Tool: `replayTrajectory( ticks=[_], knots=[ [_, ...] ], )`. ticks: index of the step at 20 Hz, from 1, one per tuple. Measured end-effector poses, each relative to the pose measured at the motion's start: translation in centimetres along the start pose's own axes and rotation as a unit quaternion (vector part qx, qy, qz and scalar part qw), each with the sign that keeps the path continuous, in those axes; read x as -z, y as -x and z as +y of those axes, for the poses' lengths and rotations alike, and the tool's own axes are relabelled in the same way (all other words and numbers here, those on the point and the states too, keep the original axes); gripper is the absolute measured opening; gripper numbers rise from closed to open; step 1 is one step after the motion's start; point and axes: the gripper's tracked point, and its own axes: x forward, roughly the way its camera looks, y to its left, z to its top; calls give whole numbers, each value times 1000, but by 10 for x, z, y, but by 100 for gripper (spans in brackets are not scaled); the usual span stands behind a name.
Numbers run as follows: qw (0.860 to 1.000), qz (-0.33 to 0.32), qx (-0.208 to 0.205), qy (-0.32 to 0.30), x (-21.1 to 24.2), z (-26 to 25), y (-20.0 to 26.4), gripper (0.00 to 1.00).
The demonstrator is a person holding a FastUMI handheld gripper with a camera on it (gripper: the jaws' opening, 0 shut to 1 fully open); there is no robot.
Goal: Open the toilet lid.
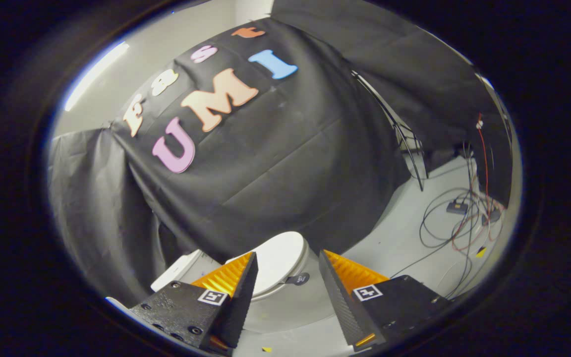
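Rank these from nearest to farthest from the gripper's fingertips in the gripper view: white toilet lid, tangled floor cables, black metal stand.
1. White toilet lid: shut, just beyond the open gripper.
2. Tangled floor cables: on the floor, off to the right.
3. Black metal stand: against the black cloth wall.

White toilet lid point(278, 260) down flat on its bowl, closed, just beyond the spread jaws.

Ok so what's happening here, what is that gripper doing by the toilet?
A person is holding a two-finger gripper out toward a white toilet. Its fingers are open and hold nothing. The toilet lid is down and sits beyond the fingertips, seen through the gap between them, with a small dark tab at its front edge. Loose cables lie on the floor off to one side.
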Motion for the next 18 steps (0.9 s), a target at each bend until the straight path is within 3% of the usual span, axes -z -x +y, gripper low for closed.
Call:
replayTrajectory(
  ticks=[8,13,18],
  knots=[
    [988,-26,26,-149,43,-19,-69,77],
    [976,-36,-12,-213,83,-1,-115,76],
    [969,-2,-26,-245,127,17,-154,76]
  ],
)
